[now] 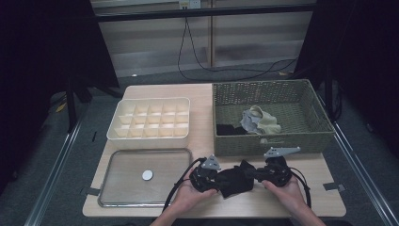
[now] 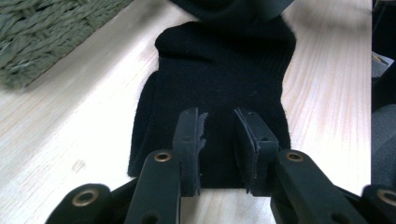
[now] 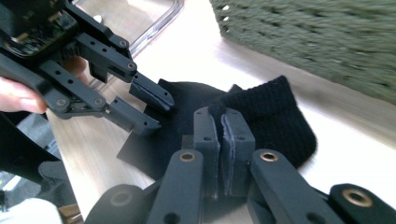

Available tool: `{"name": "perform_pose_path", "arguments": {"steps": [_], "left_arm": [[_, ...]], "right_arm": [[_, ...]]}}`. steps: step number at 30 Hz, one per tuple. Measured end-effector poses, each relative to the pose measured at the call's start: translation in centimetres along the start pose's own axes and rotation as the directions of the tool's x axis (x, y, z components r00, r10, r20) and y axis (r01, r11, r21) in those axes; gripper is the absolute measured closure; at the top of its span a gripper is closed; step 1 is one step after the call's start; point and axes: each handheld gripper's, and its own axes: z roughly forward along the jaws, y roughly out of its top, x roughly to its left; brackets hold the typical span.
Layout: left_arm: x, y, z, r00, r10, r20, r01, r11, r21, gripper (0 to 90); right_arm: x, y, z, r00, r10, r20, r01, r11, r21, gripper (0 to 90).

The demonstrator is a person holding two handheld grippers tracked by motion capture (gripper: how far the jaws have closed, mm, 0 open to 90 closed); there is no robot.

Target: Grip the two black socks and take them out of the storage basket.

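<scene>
Your two hands come in from the bottom centre of the high view, facing each other low over the table, with the black sock (image 1: 234,181) stretched flat between them. Your left gripper (image 1: 212,176) points toward frame right; in the left gripper view its jaws stand a little apart over the near end of the sock, and you cannot tell whether the pads press the cloth. Your right gripper (image 1: 256,175) points toward frame left; in the right gripper view its jaws are pressed together on a raised fold of the sock, pinching it. The sock lies on the bare wood of the table (image 1: 207,101) at lower centre of the high view, just in front of the woven basket (image 1: 270,146), whose front wall is close behind your grippers. At lower left the clear tray (image 1: 122,188) lies just beside your left hand. The cream divided box (image 1: 148,136) sits at centre left, well apart from both grippers. The table's near edge runs just below your hands, with some open wood at lower right.
</scene>
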Motion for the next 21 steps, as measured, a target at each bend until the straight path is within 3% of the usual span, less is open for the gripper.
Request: {"name": "perform_pose_path", "arguments": {"steps": [8, 13, 16, 21], "left_arm": [[0.4, -0.7, -0.7, 0.9987, -0.047, -0.022, 0.046, 0.9986, -0.025, 71.2], [0.5, -0.9, -0.8, 0.9985, -0.05, -0.024, 0.049, 0.9983, -0.031, 71.1], [0.6, -0.9, -0.9, 0.9988, -0.046, -0.02, 0.045, 0.9986, -0.027, 71.1], [0.6, -0.9, -0.8, 0.9987, -0.043, -0.029, 0.042, 0.9985, -0.035, 71.2]], "right_arm": [[-0.8, -1.6, -2.6, 0.9984, 0.042, 0.036, -0.041, 0.998, -0.038, 85.7], [-1.5, -3.0, -4.1, 0.9948, 0.081, 0.061, -0.078, 0.995, -0.054, 85.2], [-1.4, -3.5, -4.3, 0.9951, 0.077, 0.062, -0.075, 0.996, -0.042, 79.4], [-1.5, -3.4, -4.8, 0.994, 0.083, 0.072, -0.077, 0.994, -0.074, 71.6]]}}
